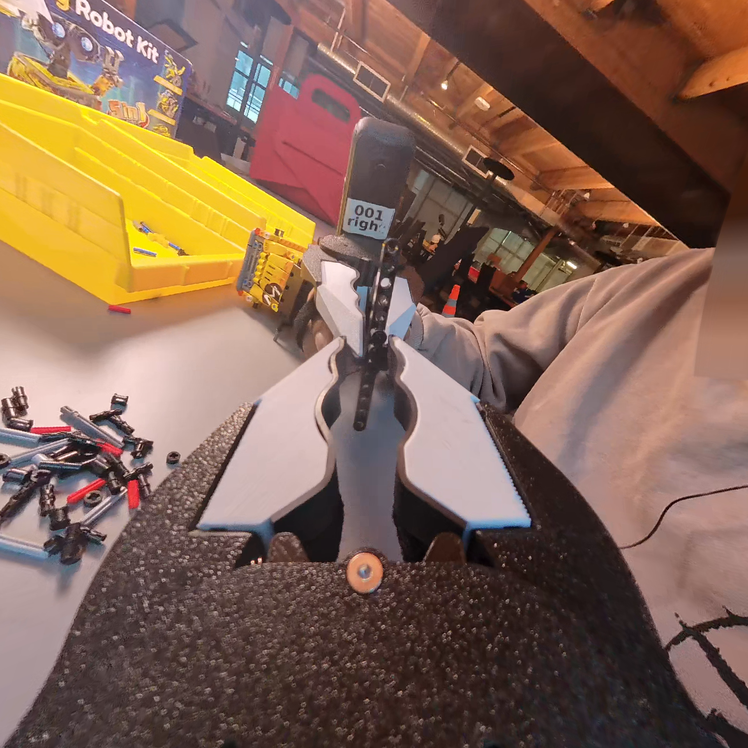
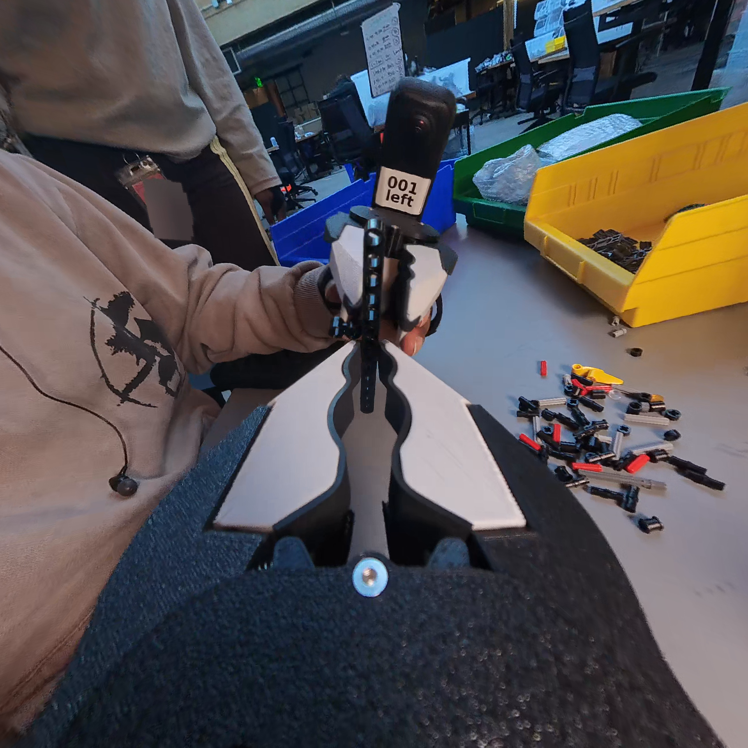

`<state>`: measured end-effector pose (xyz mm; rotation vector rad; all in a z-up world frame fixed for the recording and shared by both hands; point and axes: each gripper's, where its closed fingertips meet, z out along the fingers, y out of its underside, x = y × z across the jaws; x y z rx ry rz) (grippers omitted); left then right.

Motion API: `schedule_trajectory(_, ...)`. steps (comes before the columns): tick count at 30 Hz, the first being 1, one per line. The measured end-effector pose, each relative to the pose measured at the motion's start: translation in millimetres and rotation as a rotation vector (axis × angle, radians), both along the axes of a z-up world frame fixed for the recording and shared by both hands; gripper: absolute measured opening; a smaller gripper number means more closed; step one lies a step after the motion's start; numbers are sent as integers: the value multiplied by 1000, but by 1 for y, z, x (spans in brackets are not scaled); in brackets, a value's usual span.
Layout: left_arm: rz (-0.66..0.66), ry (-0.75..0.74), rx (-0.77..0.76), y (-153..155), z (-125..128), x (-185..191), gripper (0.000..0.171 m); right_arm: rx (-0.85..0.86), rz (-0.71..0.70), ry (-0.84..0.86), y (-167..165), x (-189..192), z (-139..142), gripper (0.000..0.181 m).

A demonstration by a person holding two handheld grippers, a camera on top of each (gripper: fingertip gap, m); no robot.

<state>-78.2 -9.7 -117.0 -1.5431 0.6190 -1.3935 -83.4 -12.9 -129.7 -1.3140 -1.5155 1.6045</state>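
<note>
Both claws meet tip to tip above the table [image 1: 182,364] — the left claw [image 1: 367,356] and the right claw [image 2: 369,351] each pinch a black perforated beam [image 1: 380,299]. Judged risk: a twist could slip it onto the loose pins [image 2: 599,437] — near right.

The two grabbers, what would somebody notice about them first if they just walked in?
The left gripper and right gripper meet tip to tip above the grey table, both pinching one long black beam with holes. Beside them lies a heap of small black, grey and red building pieces. Farther back sits a big yellow bin with black parts inside.
</note>
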Motion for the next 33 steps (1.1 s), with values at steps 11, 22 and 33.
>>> schedule_trajectory(11,-44,79,69,-13,0,4,33,25,-9,5,0,0,2,6)
schedule_trajectory(22,14,180,108,-9,-10,10,31,55,-17,-29,-2,-3,-4,6)
schedule_trajectory(33,56,199,153,-7,0,6,24,90,-40,2,3,1,7,5)
